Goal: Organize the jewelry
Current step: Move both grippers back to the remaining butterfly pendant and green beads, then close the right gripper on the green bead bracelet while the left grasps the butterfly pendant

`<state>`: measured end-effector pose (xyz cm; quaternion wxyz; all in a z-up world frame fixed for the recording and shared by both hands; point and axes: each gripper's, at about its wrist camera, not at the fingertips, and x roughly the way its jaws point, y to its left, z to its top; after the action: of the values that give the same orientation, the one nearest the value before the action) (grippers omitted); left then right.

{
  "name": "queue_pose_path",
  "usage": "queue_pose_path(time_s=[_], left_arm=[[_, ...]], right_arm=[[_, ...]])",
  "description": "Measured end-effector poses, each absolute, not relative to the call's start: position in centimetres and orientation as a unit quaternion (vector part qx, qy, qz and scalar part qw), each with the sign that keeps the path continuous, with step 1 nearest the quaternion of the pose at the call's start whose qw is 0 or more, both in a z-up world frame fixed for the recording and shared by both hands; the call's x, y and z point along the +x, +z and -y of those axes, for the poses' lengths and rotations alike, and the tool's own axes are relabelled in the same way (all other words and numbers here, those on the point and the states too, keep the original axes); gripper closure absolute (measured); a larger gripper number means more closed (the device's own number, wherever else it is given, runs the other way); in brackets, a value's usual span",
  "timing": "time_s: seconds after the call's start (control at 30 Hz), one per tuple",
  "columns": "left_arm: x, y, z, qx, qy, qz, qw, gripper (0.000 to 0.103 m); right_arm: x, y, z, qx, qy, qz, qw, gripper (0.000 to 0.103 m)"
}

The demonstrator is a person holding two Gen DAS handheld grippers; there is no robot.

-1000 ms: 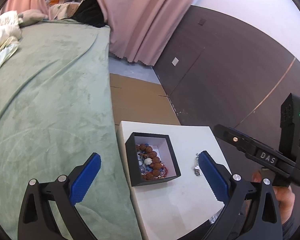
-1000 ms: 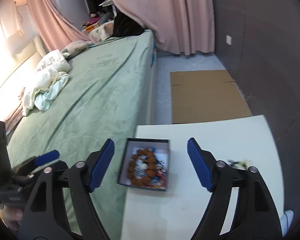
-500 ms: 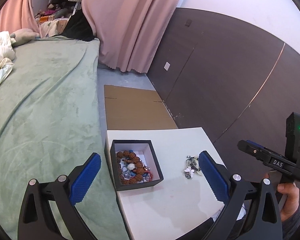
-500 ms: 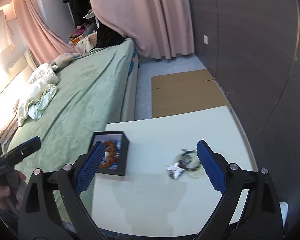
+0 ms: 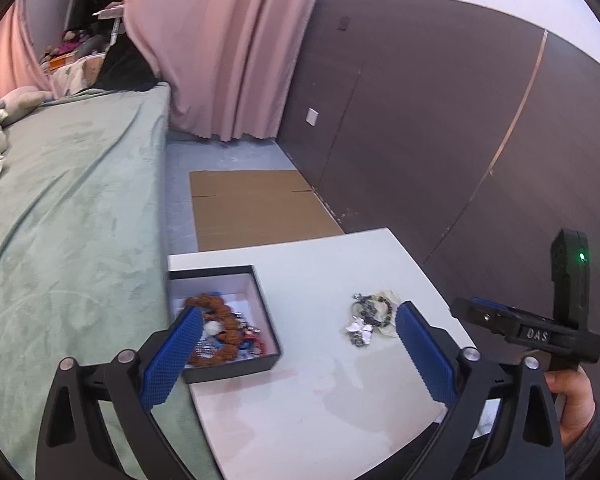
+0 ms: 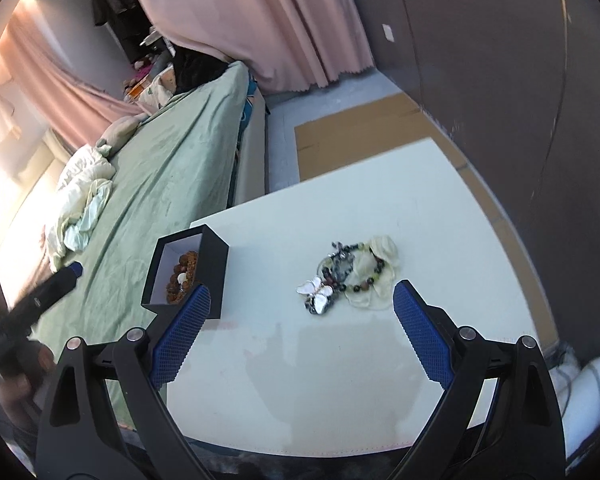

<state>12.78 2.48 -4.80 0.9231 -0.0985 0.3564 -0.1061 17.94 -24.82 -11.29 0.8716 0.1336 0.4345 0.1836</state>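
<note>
A black jewelry box (image 5: 224, 320) with a white lining sits at the left edge of the white table (image 5: 320, 392). It holds brown bead bracelets (image 5: 220, 316) and other small pieces. It also shows in the right wrist view (image 6: 188, 270). A loose pile of jewelry (image 6: 340, 276) lies mid-table: a silver butterfly piece (image 6: 316, 290), a dark bead bracelet and a pale cloth piece (image 6: 374, 276); the pile also shows in the left wrist view (image 5: 370, 314). My left gripper (image 5: 296, 348) is open and empty above the table's near side. My right gripper (image 6: 300, 328) is open and empty, just short of the pile.
A bed with a green blanket (image 5: 60, 220) runs along the table's left side. A flat cardboard sheet (image 5: 256, 208) lies on the floor beyond the table. A dark wall panel (image 5: 440, 140) stands to the right. Pink curtains (image 5: 220, 48) hang at the back.
Both grippers have swung to the right, away from the box and toward the loose jewelry pile. The pile now lies between the right gripper's fingers. Both stay open.
</note>
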Motion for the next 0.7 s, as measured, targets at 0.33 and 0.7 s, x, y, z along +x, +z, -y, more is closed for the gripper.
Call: queue_pose_path(time_s=[0.33, 0.7], left_arm=[[15.9, -9.0, 2.4, -0.078, -0.121, -0.392, 0.909, 0.037], [19.5, -13.5, 7.0, -0.049, -0.149, -0.432, 0.888, 0.048]], right_arm=[[20.5, -16.7, 28.0, 0.265, 0.186, -0.485, 0.813, 0.042], [23.4, -22.3, 30.7, 0.369, 0.178, -0.541, 0.735, 0.065]])
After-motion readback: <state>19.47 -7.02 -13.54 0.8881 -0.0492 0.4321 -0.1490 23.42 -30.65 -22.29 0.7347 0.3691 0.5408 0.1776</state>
